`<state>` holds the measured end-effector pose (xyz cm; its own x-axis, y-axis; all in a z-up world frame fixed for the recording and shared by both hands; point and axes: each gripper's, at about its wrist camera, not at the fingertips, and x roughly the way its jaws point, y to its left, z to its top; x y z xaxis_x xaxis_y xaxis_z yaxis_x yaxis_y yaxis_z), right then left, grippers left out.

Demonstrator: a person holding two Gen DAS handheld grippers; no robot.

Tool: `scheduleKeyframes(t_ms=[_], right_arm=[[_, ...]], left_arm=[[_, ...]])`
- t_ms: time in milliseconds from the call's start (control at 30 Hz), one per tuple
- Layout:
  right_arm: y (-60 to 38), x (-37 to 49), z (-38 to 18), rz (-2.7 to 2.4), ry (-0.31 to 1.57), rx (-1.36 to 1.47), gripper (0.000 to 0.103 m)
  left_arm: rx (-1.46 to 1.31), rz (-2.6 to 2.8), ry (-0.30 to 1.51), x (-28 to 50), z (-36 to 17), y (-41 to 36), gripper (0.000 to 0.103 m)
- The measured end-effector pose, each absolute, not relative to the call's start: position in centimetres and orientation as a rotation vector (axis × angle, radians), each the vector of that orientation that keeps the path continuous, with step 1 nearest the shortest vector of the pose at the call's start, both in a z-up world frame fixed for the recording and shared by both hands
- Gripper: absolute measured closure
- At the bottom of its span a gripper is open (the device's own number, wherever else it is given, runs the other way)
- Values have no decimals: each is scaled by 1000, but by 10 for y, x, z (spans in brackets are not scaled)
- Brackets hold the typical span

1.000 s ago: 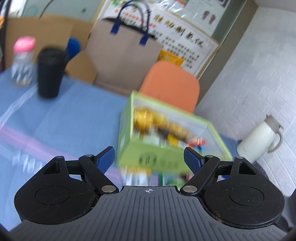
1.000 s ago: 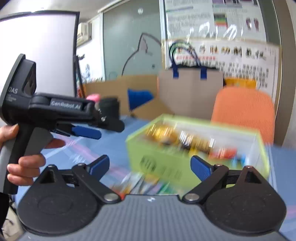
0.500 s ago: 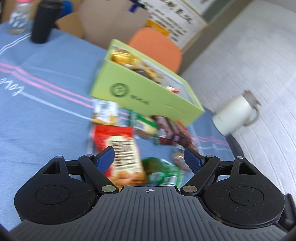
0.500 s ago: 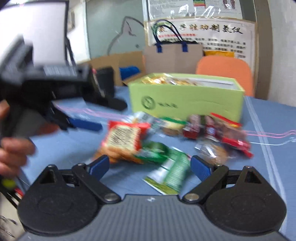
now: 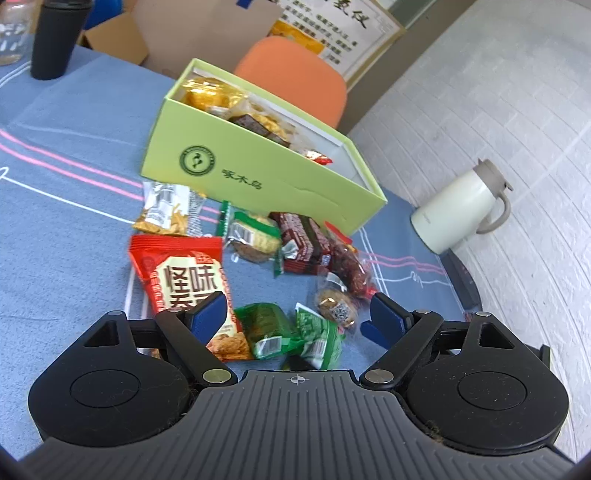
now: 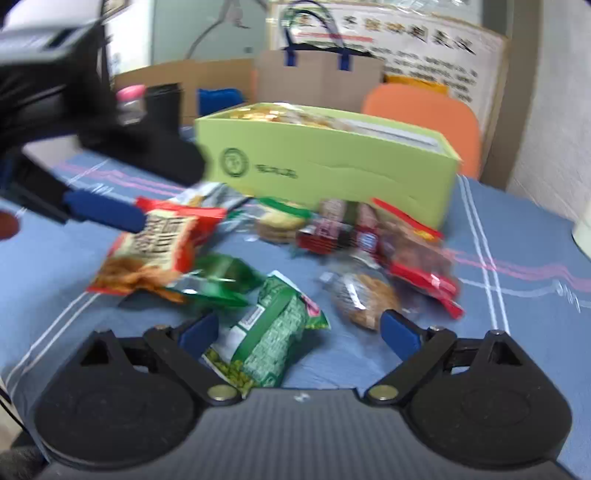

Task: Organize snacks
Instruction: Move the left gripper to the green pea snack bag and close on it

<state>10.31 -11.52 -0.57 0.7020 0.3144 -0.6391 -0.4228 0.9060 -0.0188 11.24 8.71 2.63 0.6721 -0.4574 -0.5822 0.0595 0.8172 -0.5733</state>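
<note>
A light green open box (image 5: 258, 162) holds several wrapped snacks and stands on the blue tablecloth; it also shows in the right wrist view (image 6: 332, 166). Loose snacks lie in front of it: a red bag (image 5: 184, 280), two green packets (image 5: 291, 332), a silver-orange packet (image 5: 170, 210), dark red bars (image 5: 306, 243) and a clear-wrapped cookie (image 5: 334, 306). My left gripper (image 5: 299, 317) is open and empty above the green packets and red bag. My right gripper (image 6: 299, 332) is open and empty, over a green pea packet (image 6: 266, 332). The left gripper (image 6: 110, 206) appears blurred over the red bag (image 6: 159, 243).
A white thermos jug (image 5: 458, 210) stands at the table's right edge by the white wall. A black cup (image 5: 55, 37) and a clear jar (image 5: 11, 33) stand at the far left. An orange chair (image 5: 295, 74), a paper bag (image 6: 317, 77) and cardboard boxes are behind the table.
Both grippers have tilted down and moved closer to the loose snacks; the box has shifted up in both views. Both stay open and empty.
</note>
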Motion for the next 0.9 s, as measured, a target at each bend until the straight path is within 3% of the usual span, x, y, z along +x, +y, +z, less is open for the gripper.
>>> scheduleKeyframes(t_ms=[233,467,633,767,833,900], right_arm=[[-138,91,3,423,665,-65,10],[-130,80,6,472,651,-69,11],[-132,81,-1,492,679,-17,30],[-130,87,-5,492,683,-9,32],[-129,90,-9,501,690,-7,40],[-128,89,-9,499,673,-38,49]], left_arm=[[-591,-410,841,130,19,64,30],[-528,-471,934,159,10,27,36],[-427,-442,975,171,0,10,42],[-418,-446,981,167,-6,10,43],[-411,-451,985,164,-9,10,48],[-395,-452,1005,162,-14,6,72]])
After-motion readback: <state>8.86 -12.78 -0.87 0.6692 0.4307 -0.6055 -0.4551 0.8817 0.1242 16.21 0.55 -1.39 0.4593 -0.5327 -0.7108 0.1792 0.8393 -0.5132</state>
